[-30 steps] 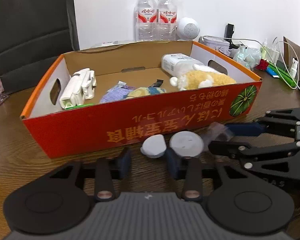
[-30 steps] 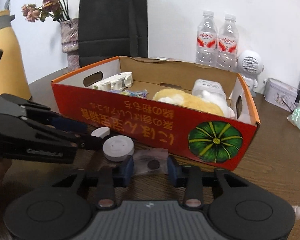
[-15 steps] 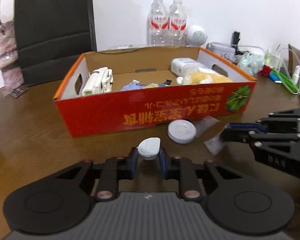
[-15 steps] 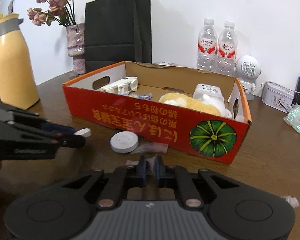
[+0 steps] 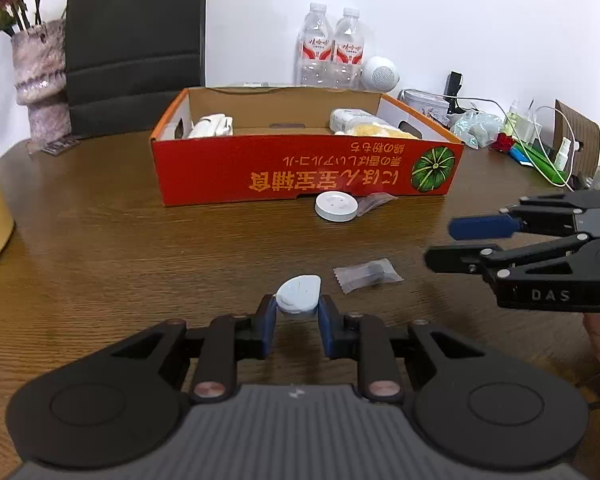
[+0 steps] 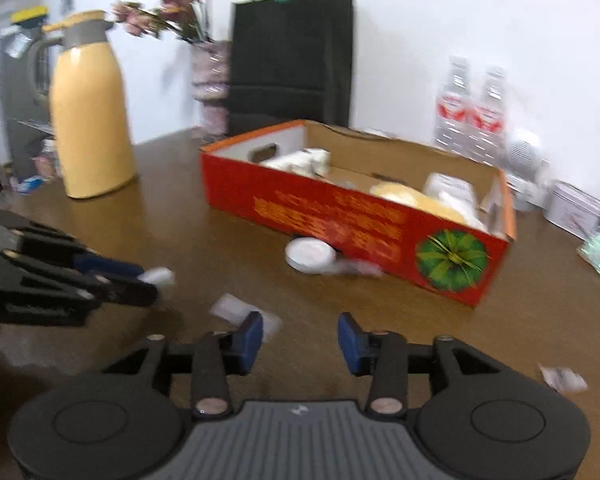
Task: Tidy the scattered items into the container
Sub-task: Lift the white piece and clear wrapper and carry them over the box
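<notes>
The left gripper (image 5: pixel 297 316) clamps the white tag (image 5: pixel 299 301), near of the box (image 5: pixel 300 172). Carry it over the rim before releasing. The right gripper (image 6: pixel 300 338), jaws just opened, holds nothing; its packet (image 5: pixel 367 275) lies on the table (image 5: pixel 120 240).

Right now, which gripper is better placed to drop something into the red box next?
Left. The left gripper is shut on the pale blue teardrop piece, facing the red box. The right gripper has just been opening, with nothing between its jaws; the clear packet lies on the table.
</notes>
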Demonstrator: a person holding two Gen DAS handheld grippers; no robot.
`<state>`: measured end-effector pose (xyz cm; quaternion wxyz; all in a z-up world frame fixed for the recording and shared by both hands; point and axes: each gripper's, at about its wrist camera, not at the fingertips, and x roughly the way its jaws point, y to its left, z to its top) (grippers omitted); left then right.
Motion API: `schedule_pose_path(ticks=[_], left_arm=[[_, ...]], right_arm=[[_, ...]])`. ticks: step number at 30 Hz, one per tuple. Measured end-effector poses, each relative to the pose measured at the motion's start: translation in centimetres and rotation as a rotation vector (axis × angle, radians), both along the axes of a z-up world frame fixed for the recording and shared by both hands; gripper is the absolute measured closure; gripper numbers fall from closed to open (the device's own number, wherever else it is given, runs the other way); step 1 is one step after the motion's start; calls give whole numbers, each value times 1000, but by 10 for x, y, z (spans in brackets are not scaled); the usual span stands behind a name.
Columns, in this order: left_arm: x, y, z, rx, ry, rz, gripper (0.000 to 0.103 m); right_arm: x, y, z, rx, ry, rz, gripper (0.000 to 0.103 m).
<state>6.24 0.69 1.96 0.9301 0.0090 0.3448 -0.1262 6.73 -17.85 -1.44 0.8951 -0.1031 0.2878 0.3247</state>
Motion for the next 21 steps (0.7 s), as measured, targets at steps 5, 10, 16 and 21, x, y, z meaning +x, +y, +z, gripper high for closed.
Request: schedule_pose_path(ticks=[5, 10, 16, 21], left_arm=[[0, 6, -2, -8, 5, 18, 80], [-1, 13, -1, -6, 0, 38, 80], [1, 15, -2, -5, 2, 47, 80], [-6, 14, 4, 7, -40, 70, 80]], right_arm=[[10, 29, -5, -88, -21, 194, 56], [36, 35, -11, -152, 48, 254, 64], [34, 29, -16, -100, 91, 254, 87], [10, 27, -11, -61, -4, 95, 89]])
